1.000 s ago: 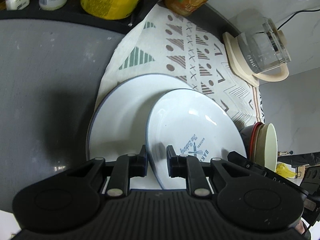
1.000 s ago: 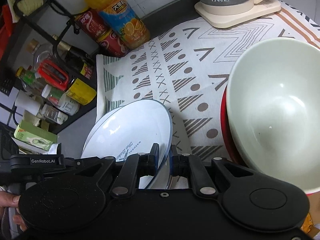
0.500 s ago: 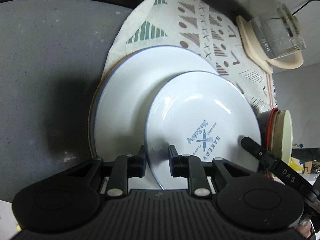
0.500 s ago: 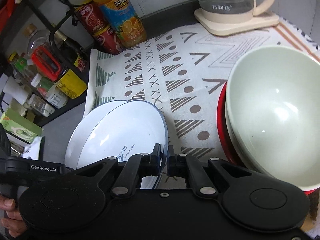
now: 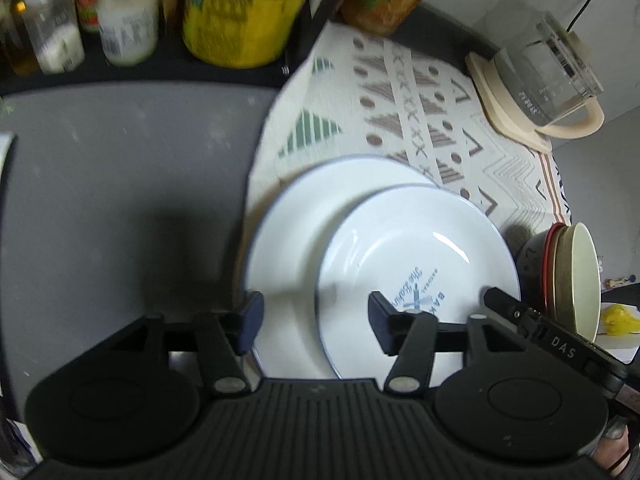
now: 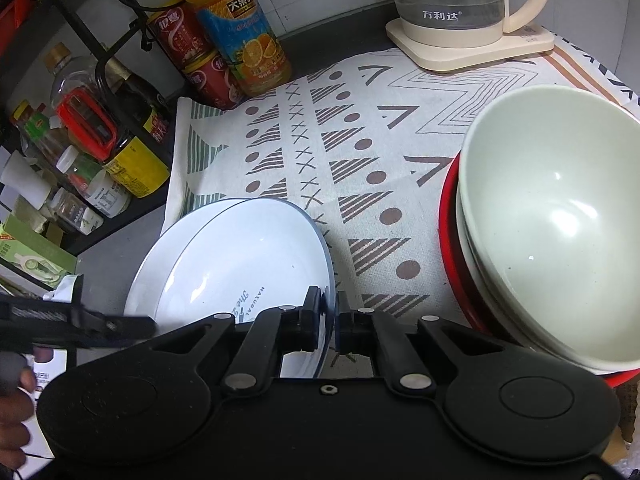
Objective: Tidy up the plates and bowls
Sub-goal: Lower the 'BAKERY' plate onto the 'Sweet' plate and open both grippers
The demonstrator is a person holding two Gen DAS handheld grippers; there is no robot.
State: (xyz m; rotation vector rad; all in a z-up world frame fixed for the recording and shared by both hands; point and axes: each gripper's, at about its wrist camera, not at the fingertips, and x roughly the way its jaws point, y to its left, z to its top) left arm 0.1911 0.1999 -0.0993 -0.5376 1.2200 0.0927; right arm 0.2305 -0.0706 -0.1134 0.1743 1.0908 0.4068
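Two plates: small white blue-rimmed plate (image 5: 416, 256) overlaps large white blue-rimmed plate (image 5: 296, 232) at patterned cloth's (image 6: 360, 152) edge.
Left gripper (image 5: 316, 320): fingers just opened, straddling the small plate's rim, not pressing.
Right gripper (image 6: 330, 320): fingers clamp the small plate's rim.

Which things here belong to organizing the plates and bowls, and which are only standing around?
Belong to the job:
- small plate, pinched by the right gripper
- large plate under it
- stacked bowls
- left gripper, jaws just opened, gripping nothing

Only standing around:
- kettle
- juice bottle
- red cans
- patterned cloth
- jars
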